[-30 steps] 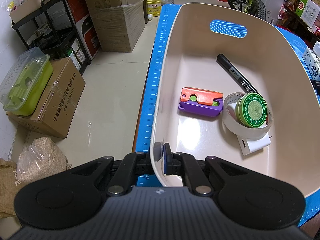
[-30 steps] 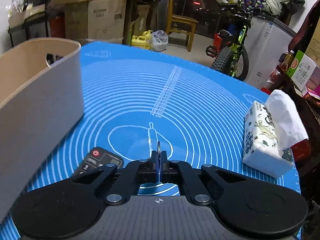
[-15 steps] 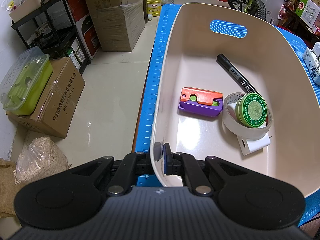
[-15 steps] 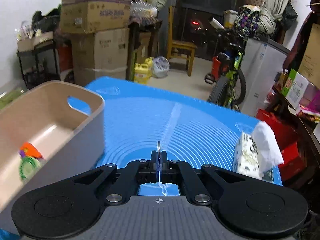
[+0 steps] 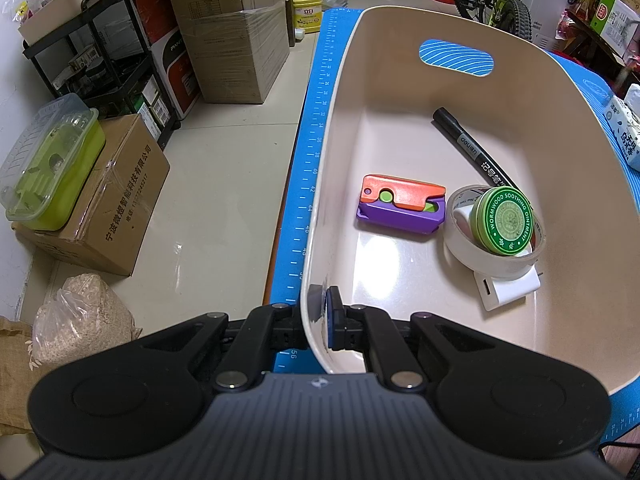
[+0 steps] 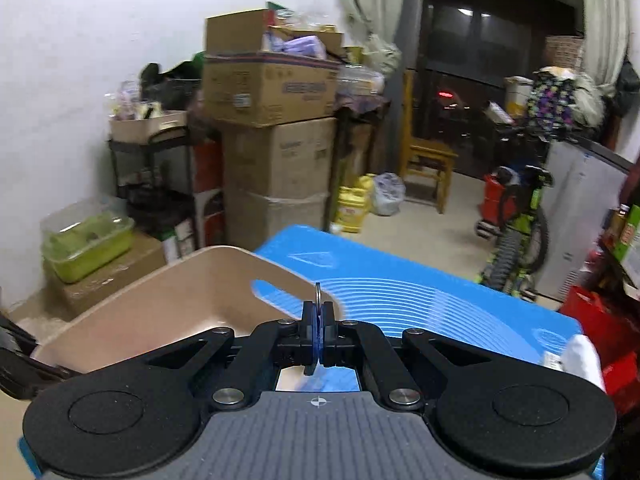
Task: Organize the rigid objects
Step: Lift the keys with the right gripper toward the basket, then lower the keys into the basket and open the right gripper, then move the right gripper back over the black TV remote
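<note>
My left gripper is shut on the near left rim of a beige bin that stands on a blue mat. In the bin lie a black marker, an orange and purple toy, a tape roll with a green ointment tin in it, and a white adapter. My right gripper is shut on a thin grey metal ring, raised above the mat next to the bin.
Cardboard boxes, a black rack, a green container and a sack stand on the floor to the left. A tissue pack lies on the mat at right. A bicycle and chair stand behind.
My right gripper has risen from low over the mat and swung left toward the bin, still shut on the thin ring. The remote control has left its view. The left gripper has not moved.
</note>
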Tool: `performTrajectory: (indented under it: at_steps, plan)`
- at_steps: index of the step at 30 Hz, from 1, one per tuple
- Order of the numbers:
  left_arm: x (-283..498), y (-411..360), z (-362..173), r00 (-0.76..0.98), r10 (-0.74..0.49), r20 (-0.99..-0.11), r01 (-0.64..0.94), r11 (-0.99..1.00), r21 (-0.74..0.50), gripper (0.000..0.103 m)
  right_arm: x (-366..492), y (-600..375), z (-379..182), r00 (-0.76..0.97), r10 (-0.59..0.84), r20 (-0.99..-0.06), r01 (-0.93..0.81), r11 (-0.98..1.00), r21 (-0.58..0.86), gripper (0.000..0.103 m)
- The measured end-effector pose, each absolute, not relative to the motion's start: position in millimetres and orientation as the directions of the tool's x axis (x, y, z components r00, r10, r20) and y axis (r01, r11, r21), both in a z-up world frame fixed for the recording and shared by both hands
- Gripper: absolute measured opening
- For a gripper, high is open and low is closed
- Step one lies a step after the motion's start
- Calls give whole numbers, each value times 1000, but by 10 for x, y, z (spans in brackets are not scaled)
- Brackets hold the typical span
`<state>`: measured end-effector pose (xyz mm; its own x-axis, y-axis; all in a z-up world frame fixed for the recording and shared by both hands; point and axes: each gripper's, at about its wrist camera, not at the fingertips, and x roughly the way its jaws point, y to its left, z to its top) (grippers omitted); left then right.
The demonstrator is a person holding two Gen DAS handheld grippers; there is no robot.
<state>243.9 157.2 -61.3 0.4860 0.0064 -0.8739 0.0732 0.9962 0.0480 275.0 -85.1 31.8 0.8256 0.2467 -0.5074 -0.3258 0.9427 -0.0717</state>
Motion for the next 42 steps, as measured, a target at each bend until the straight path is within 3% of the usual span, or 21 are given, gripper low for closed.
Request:
performTrajectory:
  at_steps: [17,27,36,42]
  plan:
    - [2441,1573,-612,486,7,-874,73,996,48,8,2936,-82,-387,667,240,-705,-385,922,-50,12]
    - [2442,1530,-630,486,4,-874,74,996,46,8,2927,-10,-507,630,214,-746,-416,905,-92,14]
    - [2440,1532,-629,486,3,-874,74,996,45,8,2748,-313,-220,747,250,-616,-373,925,-76,47]
    - [2439,1532,-632,485,4,-874,74,996,45,8,2732,-719,28,811,195,-551,-267,962,-51,58]
